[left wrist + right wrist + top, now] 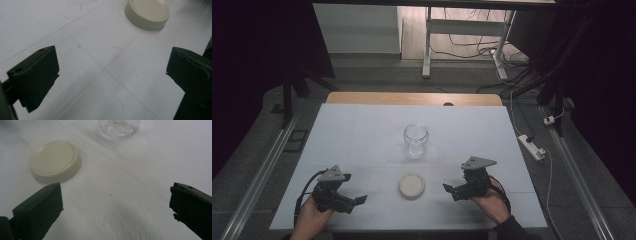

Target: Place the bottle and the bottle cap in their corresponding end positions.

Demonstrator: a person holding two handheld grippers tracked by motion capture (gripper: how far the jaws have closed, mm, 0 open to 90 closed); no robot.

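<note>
High view | white table [362, 135], dark room | lid [411, 185], jar [416, 140] | both tools wide, empty

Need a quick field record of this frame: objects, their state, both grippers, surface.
jar: clear glass jar, upright, open at the top, nothing seen inside
lid: cream round lid, lying flat on the table, apart from the jar, on the person's side of it
left gripper: left gripper, jaws wide apart, holding nothing, to the left of the lid
right gripper: right gripper, jaws wide apart, holding nothing, to the right of the lid
surface: white table, faint lines and small marks
</note>
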